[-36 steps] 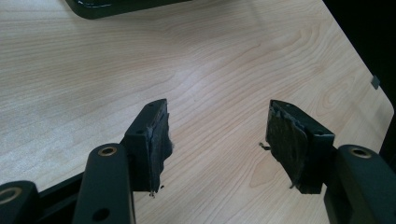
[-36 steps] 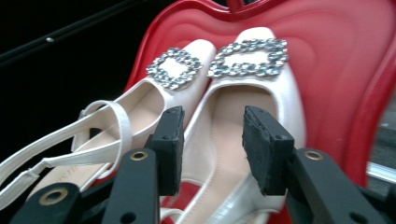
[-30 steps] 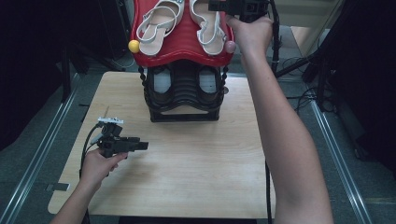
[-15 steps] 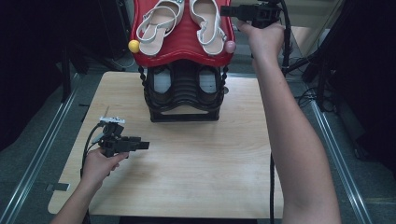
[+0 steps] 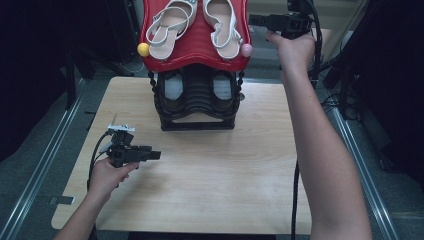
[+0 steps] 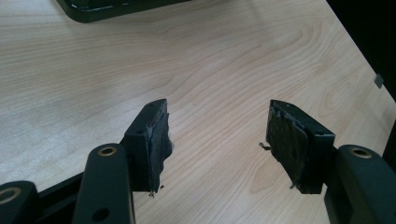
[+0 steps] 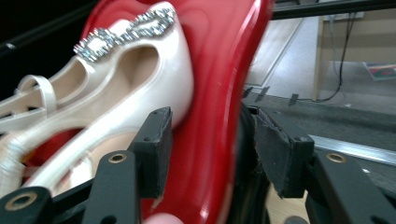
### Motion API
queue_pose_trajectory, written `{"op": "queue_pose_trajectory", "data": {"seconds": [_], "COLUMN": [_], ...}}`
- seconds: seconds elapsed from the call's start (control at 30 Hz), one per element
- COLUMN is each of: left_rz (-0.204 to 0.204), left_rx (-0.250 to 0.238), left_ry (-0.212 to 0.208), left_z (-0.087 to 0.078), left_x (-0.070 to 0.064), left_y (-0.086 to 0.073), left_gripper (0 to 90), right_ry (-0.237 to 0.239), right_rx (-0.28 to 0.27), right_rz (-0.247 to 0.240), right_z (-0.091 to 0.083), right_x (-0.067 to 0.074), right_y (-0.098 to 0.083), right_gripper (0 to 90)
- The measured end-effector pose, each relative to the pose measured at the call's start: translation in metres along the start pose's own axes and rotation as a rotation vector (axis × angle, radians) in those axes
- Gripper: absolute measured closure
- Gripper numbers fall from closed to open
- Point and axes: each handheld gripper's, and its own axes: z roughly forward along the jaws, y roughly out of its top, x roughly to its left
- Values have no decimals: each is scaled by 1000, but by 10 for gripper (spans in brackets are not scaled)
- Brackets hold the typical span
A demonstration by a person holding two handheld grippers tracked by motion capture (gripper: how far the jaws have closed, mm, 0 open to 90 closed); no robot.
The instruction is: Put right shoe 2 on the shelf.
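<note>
From above, the right gripper point(image 5: 255, 20) hangs beside the red tray point(image 5: 195, 47), while its own view shows parted jaws straddling the tray's rim beside a cream sandal point(image 7: 112, 98); the left gripper point(image 6: 217, 135) gapes over bare surface point(image 6: 210, 56).

Pale wood table point(image 5: 210, 200) on grey floor point(image 5: 35, 150); metal rails point(image 5: 42, 165) alongside; dark surroundings.

2 white sandals point(image 5: 200, 25) lay on the red tray point(image 5: 196, 50) of a black rack point(image 5: 197, 100). The right gripper point(image 5: 257, 20) hung just beside the tray, jaws parted; the left gripper point(image 5: 150, 155) hovered above the table point(image 5: 225, 175).
</note>
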Motion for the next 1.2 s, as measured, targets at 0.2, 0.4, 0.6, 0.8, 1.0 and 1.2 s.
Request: {"op": "queue_pose_trajectory", "data": {"seconds": [0.2,0.4,0.6,0.8,1.0,1.2], "left_rz": [0,-17,-25,-23,-20,-24], "left_rx": [0,-13,-30,-38,-45,-58], "left_ry": [5,10,28,39,41,41], "left_z": [0,0,1,2,2,0], "left_x": [0,1,1,1,1,1], "left_y": [0,0,1,1,1,1], "left_gripper": [395,390,394,401,391,378], "right_ry": [0,18,6,0,-6,-22], "right_rx": [1,4,9,25,50,80], "right_rz": [9,23,53,67,87,78], "right_z": [-5,-12,-19,-21,-22,-22], "right_x": [-12,-25,-43,-57,-71,-79], "right_y": [-11,-27,-46,-68,-90,-108], "right_gripper": [479,471,473,473,490,491]}}
